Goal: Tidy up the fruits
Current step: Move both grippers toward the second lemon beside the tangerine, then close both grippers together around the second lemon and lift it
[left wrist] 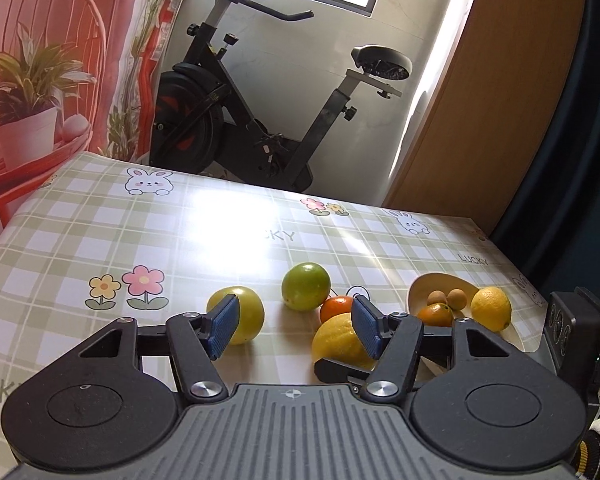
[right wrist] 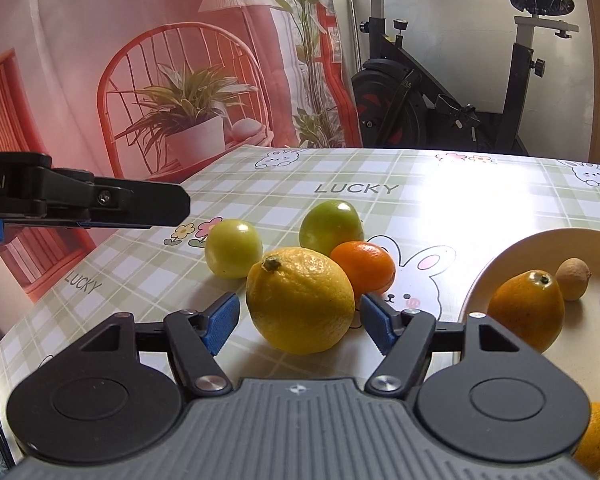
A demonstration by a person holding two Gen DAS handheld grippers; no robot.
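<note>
My right gripper point(right wrist: 300, 330) is open, its blue pads standing either side of a big yellow lemon point(right wrist: 300, 300) on the table, with gaps on both sides. Behind the lemon lie a tangerine point(right wrist: 364, 266) and two green fruits point(right wrist: 233, 254) point(right wrist: 330, 226). My left gripper point(left wrist: 296, 328) hovers open and empty above the same cluster; the lemon point(left wrist: 334, 342) shows past its right pad, a yellow-green fruit point(left wrist: 248, 312) past its left. A cream plate point(right wrist: 500, 252) at the right holds an orange point(right wrist: 528, 308) and two small brown fruits point(right wrist: 573, 279).
The plate point(left wrist: 424, 284) also carries a second lemon point(left wrist: 491, 308). Another orange point(right wrist: 596, 436) sits at the right wrist view's bottom right corner. The checked tablecloth point(left wrist: 140, 240) spreads left and far. An exercise bike point(left wrist: 228, 112) and a printed backdrop stand beyond the table.
</note>
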